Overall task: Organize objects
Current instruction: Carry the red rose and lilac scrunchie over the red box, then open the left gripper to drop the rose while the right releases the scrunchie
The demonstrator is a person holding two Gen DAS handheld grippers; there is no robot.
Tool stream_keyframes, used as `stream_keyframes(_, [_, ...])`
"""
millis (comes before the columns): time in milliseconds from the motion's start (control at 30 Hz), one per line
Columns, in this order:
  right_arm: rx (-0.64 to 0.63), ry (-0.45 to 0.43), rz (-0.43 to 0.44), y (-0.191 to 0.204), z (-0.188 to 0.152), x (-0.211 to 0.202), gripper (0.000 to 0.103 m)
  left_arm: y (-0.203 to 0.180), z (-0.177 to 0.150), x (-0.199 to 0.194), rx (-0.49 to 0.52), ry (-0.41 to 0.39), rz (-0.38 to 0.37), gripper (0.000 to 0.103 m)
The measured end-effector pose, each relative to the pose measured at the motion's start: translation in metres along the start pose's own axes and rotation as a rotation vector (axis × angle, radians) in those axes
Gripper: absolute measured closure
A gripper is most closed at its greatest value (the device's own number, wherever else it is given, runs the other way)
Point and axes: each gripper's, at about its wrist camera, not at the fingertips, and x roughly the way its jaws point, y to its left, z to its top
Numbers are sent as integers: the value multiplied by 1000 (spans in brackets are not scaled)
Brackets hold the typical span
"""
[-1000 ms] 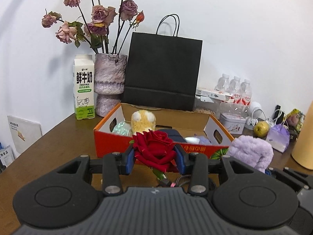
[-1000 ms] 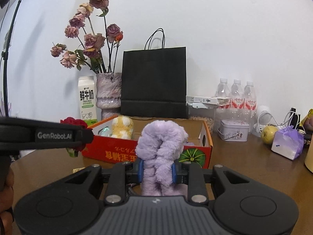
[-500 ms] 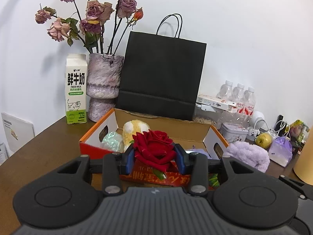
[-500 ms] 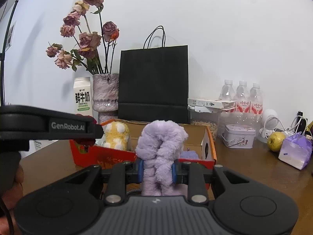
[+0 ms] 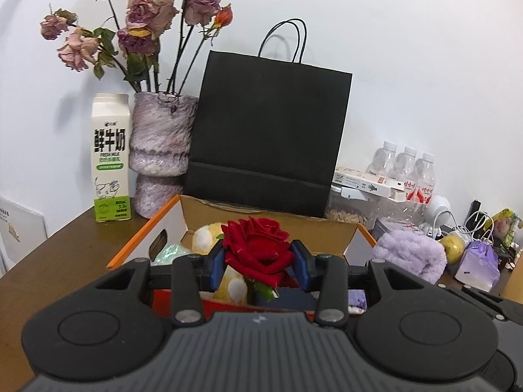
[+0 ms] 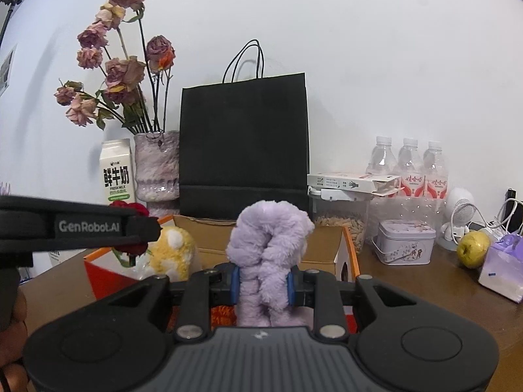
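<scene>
Red petals fill the left wrist view: the left gripper is clamped on a red rose, held above the open cardboard box, where a yellow plush toy lies. A black paper bag stands behind the box.

In the right wrist view, the right gripper squeezes a fluffy purple plush between its blue pads, over the near edge of the same box. The left gripper's side juts in from the left, carrying the rose.
</scene>
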Motion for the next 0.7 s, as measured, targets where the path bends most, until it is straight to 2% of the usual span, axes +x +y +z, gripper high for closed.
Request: stream_keyframes(700, [-33,10,-20,-14,11,72,78,-7,19,67,54,-22,-22,61])
